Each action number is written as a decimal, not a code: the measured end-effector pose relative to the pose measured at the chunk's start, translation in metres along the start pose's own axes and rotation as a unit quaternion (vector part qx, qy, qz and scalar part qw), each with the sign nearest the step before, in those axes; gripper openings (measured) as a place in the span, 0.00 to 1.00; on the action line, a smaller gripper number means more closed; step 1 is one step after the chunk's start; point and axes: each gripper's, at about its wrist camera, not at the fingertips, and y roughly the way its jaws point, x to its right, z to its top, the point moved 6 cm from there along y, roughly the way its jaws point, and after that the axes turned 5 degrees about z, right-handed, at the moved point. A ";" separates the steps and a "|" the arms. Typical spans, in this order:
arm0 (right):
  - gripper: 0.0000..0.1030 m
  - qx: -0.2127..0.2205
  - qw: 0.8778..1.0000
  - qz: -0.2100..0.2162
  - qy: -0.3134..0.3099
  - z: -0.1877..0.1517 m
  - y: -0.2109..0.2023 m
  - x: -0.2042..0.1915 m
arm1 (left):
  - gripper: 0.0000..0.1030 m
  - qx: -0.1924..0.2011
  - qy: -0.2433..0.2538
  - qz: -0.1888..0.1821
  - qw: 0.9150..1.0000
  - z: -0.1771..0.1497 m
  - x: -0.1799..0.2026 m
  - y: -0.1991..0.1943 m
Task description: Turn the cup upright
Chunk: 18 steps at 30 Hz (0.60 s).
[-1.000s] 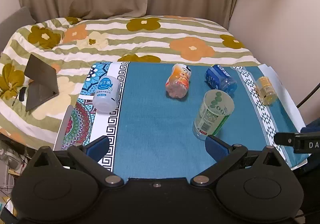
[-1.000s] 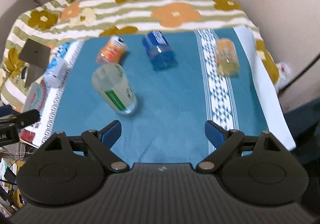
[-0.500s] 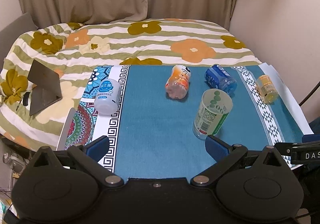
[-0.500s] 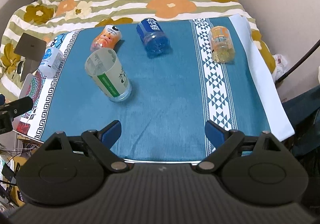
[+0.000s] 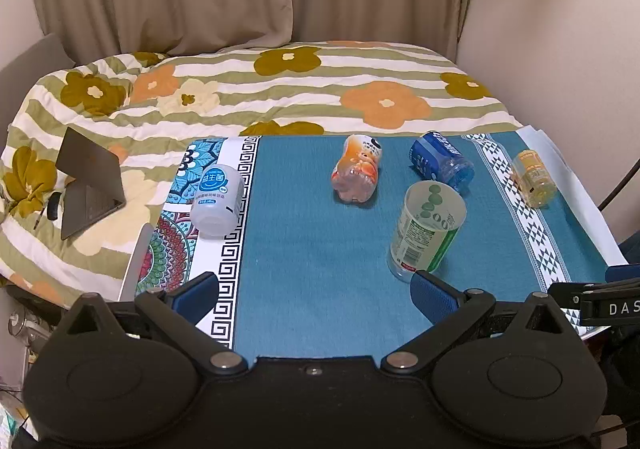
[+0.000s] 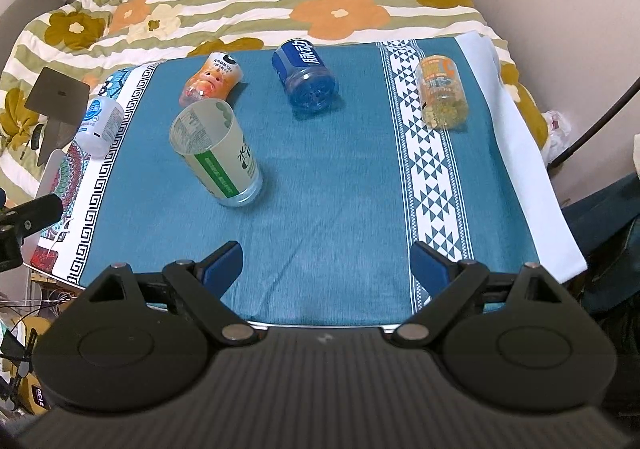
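A clear cup with a green and white label (image 5: 426, 227) stands upright on the blue cloth, mouth up; it also shows in the right wrist view (image 6: 216, 157). Four other cut bottle cups lie on their sides: white (image 5: 218, 195), orange (image 5: 358, 169), blue (image 5: 440, 161) and yellow (image 5: 534, 179). In the right wrist view they are white (image 6: 100, 121), orange (image 6: 212, 79), blue (image 6: 306, 75) and yellow (image 6: 442, 91). My left gripper (image 5: 316, 295) is open and empty, near the table's front edge. My right gripper (image 6: 326, 263) is open and empty, above the front edge.
The table wears a blue patterned cloth (image 5: 320, 249) and stands against a bed with a flowered quilt (image 5: 280, 89). A grey tablet on a stand (image 5: 88, 177) rests on the bed at left. A wall (image 5: 560, 29) is at right.
Both grippers have pulled back and risen a little, so more of the bed and curtain shows. The cups have not moved.
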 end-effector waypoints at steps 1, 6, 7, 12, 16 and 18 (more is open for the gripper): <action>1.00 0.000 1.000 0.000 0.000 0.000 0.000 0.000 | 1.00 0.000 0.000 0.000 1.000 0.000 0.000 0.000; 1.00 0.000 1.000 -0.001 0.000 0.001 0.001 0.000 | 1.00 0.000 0.005 0.000 1.000 0.001 0.000 0.001; 1.00 0.000 1.000 -0.001 0.001 0.001 0.001 0.000 | 1.00 0.000 0.005 0.000 1.000 0.001 0.000 0.001; 1.00 0.000 1.000 -0.001 0.000 0.001 0.001 -0.001 | 1.00 0.000 0.008 0.002 1.000 0.003 -0.001 0.004; 1.00 0.000 1.000 -0.001 0.000 0.002 0.001 -0.001 | 1.00 -0.001 0.009 0.004 1.000 0.004 -0.002 0.005; 1.00 0.000 1.000 -0.001 0.000 0.002 0.001 -0.001 | 1.00 -0.001 0.009 0.004 1.000 0.004 -0.003 0.006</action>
